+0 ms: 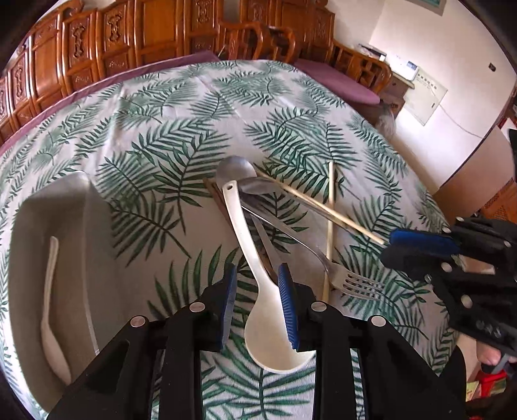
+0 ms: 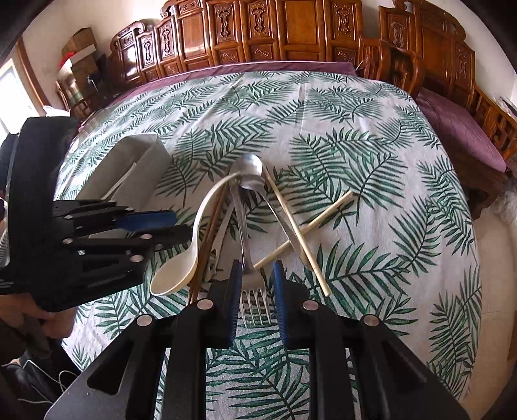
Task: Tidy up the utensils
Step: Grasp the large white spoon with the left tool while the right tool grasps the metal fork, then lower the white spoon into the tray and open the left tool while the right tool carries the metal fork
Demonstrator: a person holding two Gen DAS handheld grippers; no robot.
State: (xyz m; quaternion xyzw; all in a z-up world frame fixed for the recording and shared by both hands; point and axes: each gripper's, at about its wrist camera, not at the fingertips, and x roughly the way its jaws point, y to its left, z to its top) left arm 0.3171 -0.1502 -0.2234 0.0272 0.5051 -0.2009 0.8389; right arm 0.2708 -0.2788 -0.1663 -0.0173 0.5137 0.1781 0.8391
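A pile of utensils lies on the leaf-print tablecloth: a white plastic spoon [image 1: 258, 274] [image 2: 181, 268], a metal fork [image 1: 352, 284] [image 2: 253, 300], metal spoons [image 1: 239, 177] [image 2: 250, 171], pale chopsticks [image 1: 329, 210] [image 2: 300, 232] and dark chopsticks [image 2: 210, 239]. My left gripper [image 1: 257, 297] is open, its blue pads on either side of the white spoon's neck. My right gripper [image 2: 257, 294] is open around the fork's head; it also shows in the left wrist view [image 1: 420, 245]. A grey tray [image 1: 26, 258] [image 2: 135, 161] holds another white spoon [image 1: 50, 310].
The round table's far half [image 2: 290, 106] bears only the cloth. Carved wooden cabinets [image 2: 258, 29] and chairs [image 1: 258, 38] stand behind it, with a purple-cushioned bench [image 2: 452, 129] at the right. The table edge drops off at the right [image 1: 436, 200].
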